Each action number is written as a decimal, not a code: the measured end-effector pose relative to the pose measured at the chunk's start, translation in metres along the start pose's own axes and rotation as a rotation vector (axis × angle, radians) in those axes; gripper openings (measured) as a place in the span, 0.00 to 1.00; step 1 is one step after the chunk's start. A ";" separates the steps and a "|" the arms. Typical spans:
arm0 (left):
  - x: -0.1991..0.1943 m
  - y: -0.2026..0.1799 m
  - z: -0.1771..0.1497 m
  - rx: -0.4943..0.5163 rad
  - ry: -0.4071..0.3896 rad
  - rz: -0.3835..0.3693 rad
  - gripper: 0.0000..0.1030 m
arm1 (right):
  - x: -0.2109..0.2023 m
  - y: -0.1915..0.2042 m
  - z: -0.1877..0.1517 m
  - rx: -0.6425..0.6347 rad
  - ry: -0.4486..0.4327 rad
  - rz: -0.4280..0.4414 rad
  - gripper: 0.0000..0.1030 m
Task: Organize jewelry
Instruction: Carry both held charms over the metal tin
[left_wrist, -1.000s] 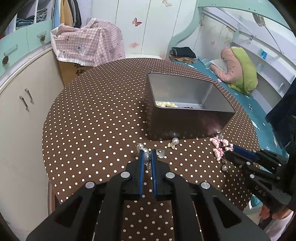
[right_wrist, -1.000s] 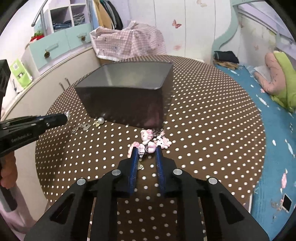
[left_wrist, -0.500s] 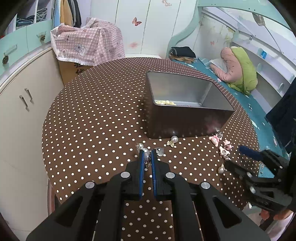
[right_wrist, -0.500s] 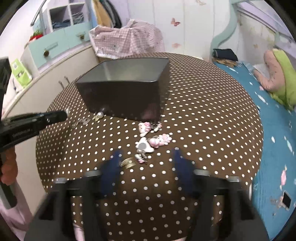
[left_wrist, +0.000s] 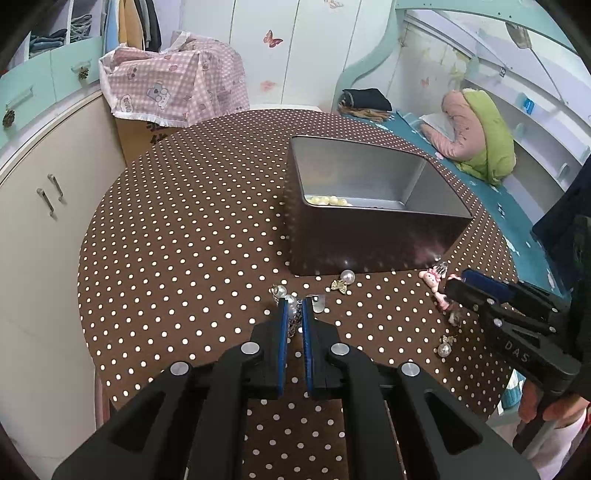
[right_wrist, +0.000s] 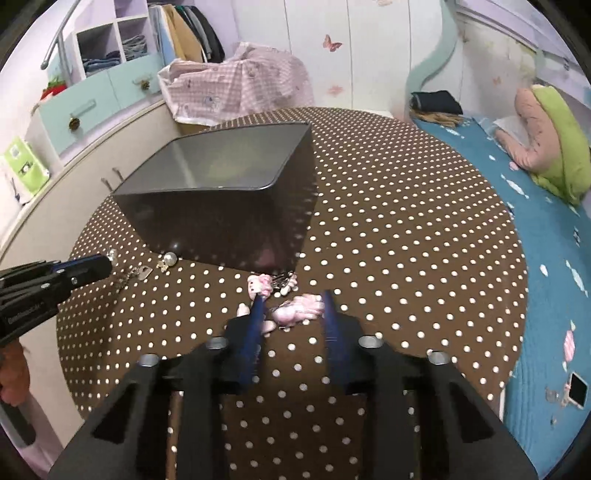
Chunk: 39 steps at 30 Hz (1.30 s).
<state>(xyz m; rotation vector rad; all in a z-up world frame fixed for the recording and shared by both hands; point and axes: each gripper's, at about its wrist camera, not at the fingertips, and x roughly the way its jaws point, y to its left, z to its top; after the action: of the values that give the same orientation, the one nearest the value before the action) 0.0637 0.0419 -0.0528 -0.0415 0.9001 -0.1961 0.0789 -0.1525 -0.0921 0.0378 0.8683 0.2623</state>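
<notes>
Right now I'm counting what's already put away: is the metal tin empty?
No, the left wrist view shows a cluster of pale yellow beads lying on the floor of the metal tin against its near wall.

I see a round table (left_wrist: 184, 229) under a brown, white-dotted cloth. A metal tin (left_wrist: 369, 236) stands on it. In front of the tin lie pearl earrings (left_wrist: 343, 281), a small silver tag (left_wrist: 318, 303) and pink charms (right_wrist: 295, 308).
</notes>
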 end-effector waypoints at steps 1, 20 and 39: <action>0.000 -0.001 0.000 0.003 0.000 -0.001 0.06 | 0.001 0.000 0.001 -0.003 0.000 -0.005 0.28; -0.021 0.000 0.007 0.015 -0.059 -0.005 0.06 | -0.031 -0.008 0.005 0.021 -0.063 -0.007 0.12; -0.058 -0.005 0.062 0.075 -0.204 -0.006 0.06 | -0.068 0.002 0.077 0.008 -0.200 0.050 0.12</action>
<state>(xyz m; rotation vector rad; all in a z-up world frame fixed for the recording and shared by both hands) 0.0759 0.0447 0.0309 0.0049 0.6886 -0.2267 0.0948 -0.1615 0.0090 0.0919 0.6702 0.2964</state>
